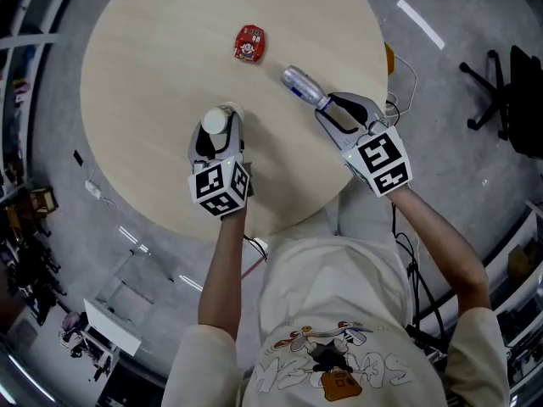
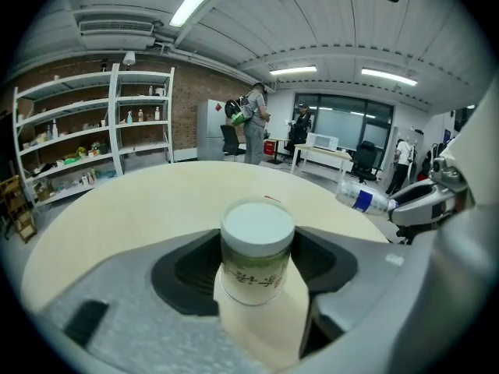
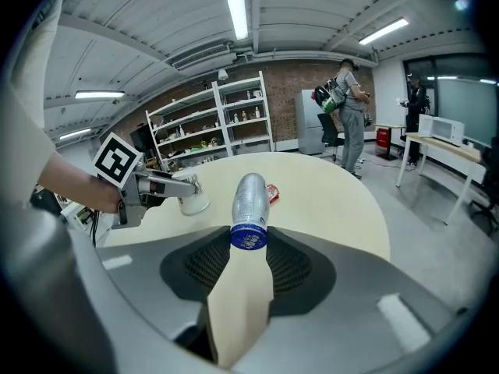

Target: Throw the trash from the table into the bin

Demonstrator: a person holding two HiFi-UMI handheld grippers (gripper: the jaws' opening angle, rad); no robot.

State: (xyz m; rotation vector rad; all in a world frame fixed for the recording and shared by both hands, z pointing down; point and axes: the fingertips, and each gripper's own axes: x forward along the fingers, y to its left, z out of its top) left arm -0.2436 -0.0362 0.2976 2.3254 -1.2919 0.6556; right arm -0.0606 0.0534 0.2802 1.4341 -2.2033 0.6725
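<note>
A white-lidded cup with a green label (image 1: 215, 121) (image 2: 257, 253) is clamped between the jaws of my left gripper (image 1: 219, 127) (image 2: 257, 265), above the near part of the round wooden table (image 1: 153, 49). My right gripper (image 1: 327, 107) (image 3: 248, 241) is shut on the blue-labelled end of a clear plastic bottle (image 1: 303, 84) (image 3: 250, 202), which points away over the table's right side. A red snack packet (image 1: 249, 43) (image 3: 271, 192) lies on the table beyond both grippers. The right gripper view also catches the cup (image 3: 192, 202) in the left gripper. No bin is in view.
The table's near edge (image 1: 280, 219) is just in front of the person's body. Grey floor with cables (image 1: 407, 75) surrounds it, and an office chair (image 1: 509, 100) stands at the right. Shelves (image 2: 117, 123) and standing people (image 2: 256, 123) are far behind the table.
</note>
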